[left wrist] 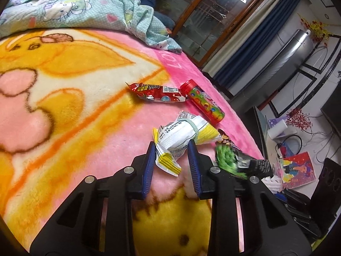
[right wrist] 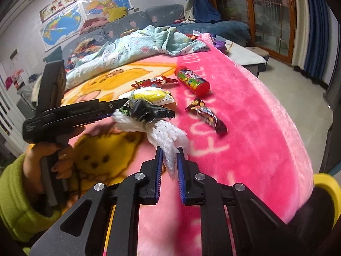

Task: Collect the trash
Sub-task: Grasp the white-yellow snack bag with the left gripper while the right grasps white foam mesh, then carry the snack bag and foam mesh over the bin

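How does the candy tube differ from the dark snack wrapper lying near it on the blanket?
The candy tube is a stiff round cylinder with a red cap; the dark snack wrapper is flat and crinkled. The tube is brightly multicoloured, the wrapper mostly dark brown. Both lie on their sides on the pink blanket, untouched by either claw.

Grippers: two, the left gripper [left wrist: 171,149] and the right gripper [right wrist: 169,152]
Candy tubes: one, red-capped candy tube [left wrist: 203,102]
Red snack wrappers: one [left wrist: 157,92]
White-and-yellow snack bags: one [left wrist: 181,134]
Dark chocolate wrappers: one [right wrist: 207,115]
Black-and-green wrappers: one [right wrist: 147,109]
White foam net sleeves: one [right wrist: 168,138]
Blankets: one, pink cartoon blanket [right wrist: 245,111]
Quilts: one, pale green quilt [left wrist: 85,6]
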### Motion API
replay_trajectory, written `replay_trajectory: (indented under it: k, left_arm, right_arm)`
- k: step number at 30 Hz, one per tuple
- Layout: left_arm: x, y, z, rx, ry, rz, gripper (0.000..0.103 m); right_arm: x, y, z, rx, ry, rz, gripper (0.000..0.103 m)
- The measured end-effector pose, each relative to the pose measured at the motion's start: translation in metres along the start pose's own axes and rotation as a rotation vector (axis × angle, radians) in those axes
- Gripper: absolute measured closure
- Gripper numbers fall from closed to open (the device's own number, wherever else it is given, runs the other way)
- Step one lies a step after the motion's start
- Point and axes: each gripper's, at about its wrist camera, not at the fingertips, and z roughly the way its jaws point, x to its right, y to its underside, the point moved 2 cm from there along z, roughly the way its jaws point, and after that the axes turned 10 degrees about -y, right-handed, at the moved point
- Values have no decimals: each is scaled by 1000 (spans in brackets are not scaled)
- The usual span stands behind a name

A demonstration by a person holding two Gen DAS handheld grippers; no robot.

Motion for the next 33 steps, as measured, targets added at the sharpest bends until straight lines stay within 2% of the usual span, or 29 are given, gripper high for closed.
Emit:
replay_trajectory:
  k: [4, 8, 22, 33]
  left_arm:
    - [0, 2, -14, 29, 8, -6, 80]
    - [1, 2, -27, 53, 18, -9, 80]
    - [31, -1, -76, 146, 74, 42, 80]
    - [64, 8, -89, 165, 102, 121, 80]
  right_arm:
    - [-1, 8, -17, 1, -39, 52, 90]
    - [-4, 16, -35, 12, -41, 63, 90]
    - [10, 22, -96, 148, 49, 117, 90]
    - [23, 25, -127, 223, 103, 161, 90]
